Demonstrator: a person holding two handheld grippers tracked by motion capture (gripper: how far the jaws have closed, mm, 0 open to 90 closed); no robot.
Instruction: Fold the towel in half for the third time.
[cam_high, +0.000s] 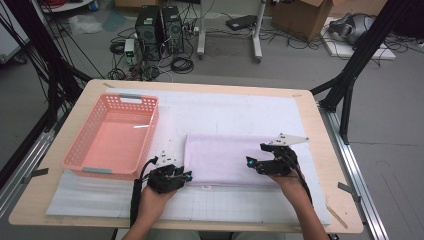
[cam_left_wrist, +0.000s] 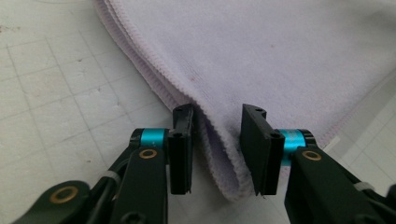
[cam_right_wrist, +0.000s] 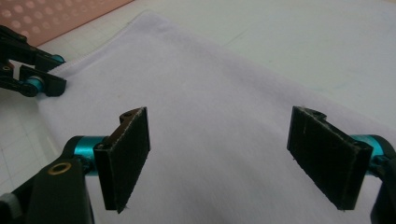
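Note:
A folded lilac towel (cam_high: 227, 152) lies on the white mat in front of the person. My left gripper (cam_high: 187, 176) is at its near left corner. In the left gripper view, that corner of the towel (cam_left_wrist: 280, 56) sits bunched between the jaws of my left gripper (cam_left_wrist: 217, 140). The left pad touches its edge, and the jaws stand narrow but not clamped. My right gripper (cam_high: 251, 163) hovers over the towel's near right part. Its jaws (cam_right_wrist: 219, 158) are spread wide above the towel (cam_right_wrist: 210, 79) with nothing between them. The left gripper (cam_right_wrist: 32, 79) shows far off at the towel's corner.
A pink plastic basket (cam_high: 75, 150) stands empty at the left of the table, its rim (cam_right_wrist: 70, 14) just past the towel. A white gridded mat (cam_high: 225, 205) covers the wooden tabletop. Computers, cables and boxes lie on the floor beyond.

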